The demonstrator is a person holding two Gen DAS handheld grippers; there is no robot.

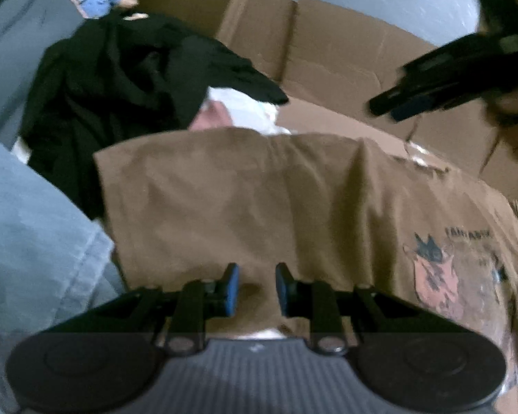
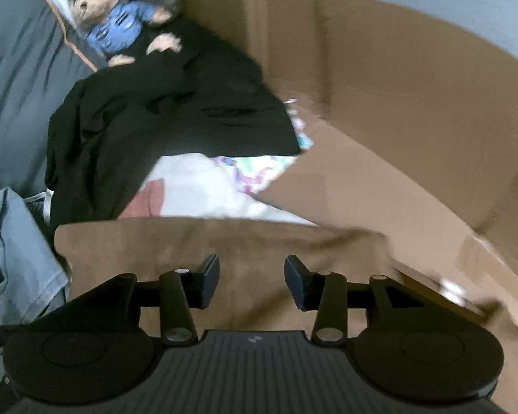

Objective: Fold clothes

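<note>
A brown T-shirt [image 1: 259,200] with a printed graphic [image 1: 438,276] lies partly folded on flattened cardboard; its far edge is a straight fold. It also shows in the right wrist view [image 2: 224,241]. My left gripper [image 1: 256,288] is open and empty just above the shirt's near part. My right gripper [image 2: 252,281] is open and empty above the shirt; it also shows in the left wrist view [image 1: 397,103] at the upper right, held in a hand above the cardboard.
A black garment [image 1: 121,79] is heaped at the back left, over a white printed cloth [image 2: 224,186]. Light blue jeans [image 1: 27,227] lie at the left. A plush toy in blue [image 2: 114,24] sits behind. Cardboard sheets [image 2: 397,120] cover the right and back.
</note>
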